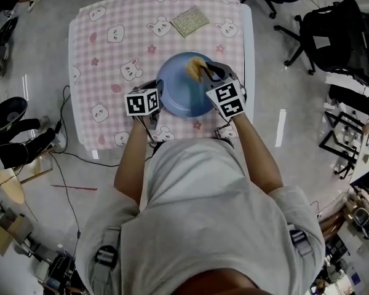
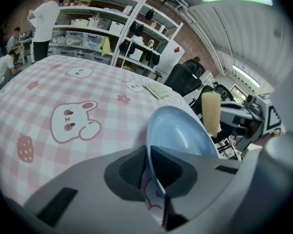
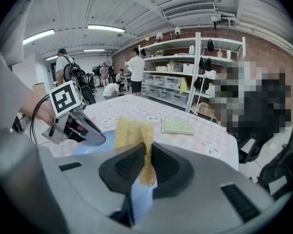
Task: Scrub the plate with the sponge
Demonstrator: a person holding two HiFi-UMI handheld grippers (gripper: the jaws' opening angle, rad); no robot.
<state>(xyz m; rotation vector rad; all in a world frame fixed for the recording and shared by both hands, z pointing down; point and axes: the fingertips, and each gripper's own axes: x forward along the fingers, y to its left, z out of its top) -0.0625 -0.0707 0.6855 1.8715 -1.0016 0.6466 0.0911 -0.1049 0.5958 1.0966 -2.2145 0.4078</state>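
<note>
Left tool (image 2: 149, 165) clamped on plate (image 2: 180, 130) rim; right tool (image 3: 146, 164) gripping sponge (image 3: 132, 130); forearms (image 1: 133, 158) apparently outstretched.

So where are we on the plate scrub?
Done: the left gripper is shut on the near rim of the light blue round plate, and the right gripper is shut on the yellow porous sponge. In hand: the sponge sits over the plate's far side, but contact is unclear. Left: the scrubbing itself. No suds or marks show how much has been wiped.
</note>
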